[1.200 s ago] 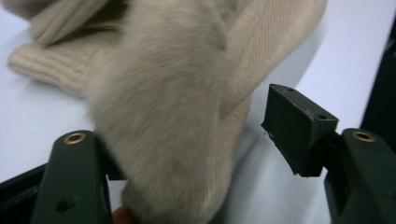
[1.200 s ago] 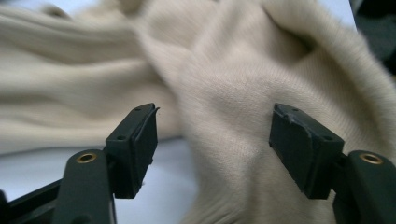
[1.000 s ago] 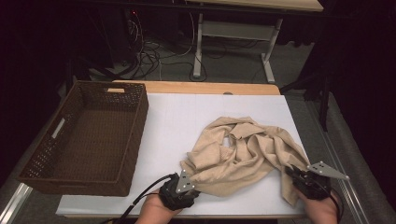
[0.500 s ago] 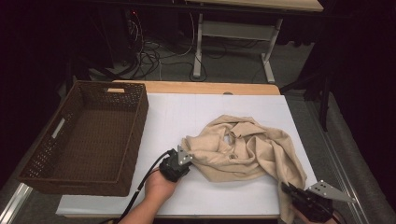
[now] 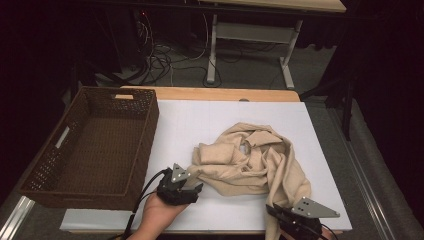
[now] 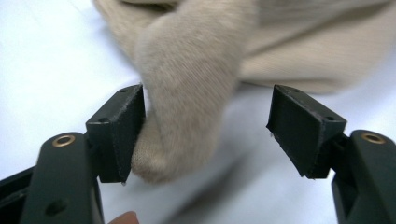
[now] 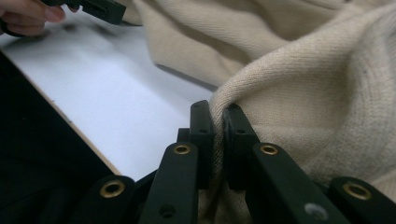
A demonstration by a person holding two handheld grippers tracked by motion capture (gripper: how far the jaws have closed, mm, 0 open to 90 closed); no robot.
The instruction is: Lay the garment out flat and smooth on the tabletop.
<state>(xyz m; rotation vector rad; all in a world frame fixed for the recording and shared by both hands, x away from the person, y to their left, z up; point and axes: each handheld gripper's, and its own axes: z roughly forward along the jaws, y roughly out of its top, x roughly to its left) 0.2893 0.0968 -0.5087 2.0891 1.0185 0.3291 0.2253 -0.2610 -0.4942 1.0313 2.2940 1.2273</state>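
A beige knitted cloth [image 5: 255, 160] is seen crumpled on the white desk [image 5: 200, 120], toward its right half, with one strip trailing down to the near edge. A brown wicker basket [image 5: 92, 145] is placed on the left side of the desk, well apart from the cloth.

The left gripper [image 5: 186, 186] is held low over the desk at the near left corner of the cloth. In the left gripper view its jaws have just been opening and are now parted wide; a rounded fold of the cloth [image 6: 187, 93] lies between them, brushing the inner face of the left jaw, while a clear gap is left to the right jaw. The fold is not pressed from both sides, so it is not gripped. The supporting hand [image 5: 157, 215] is seen coming in from the bottom edge.

The right gripper [image 5: 287, 219] is seen at the near right edge of the desk, at the end of the trailing strip. In the right gripper view its jaws are closed tightly on a pinch of the cloth [image 7: 299, 93], the fabric being bunched between them and drawn up into a ridge above the tips. Farther off in that view, the left gripper [image 7: 100, 9] is seen at the cloth's other corner.
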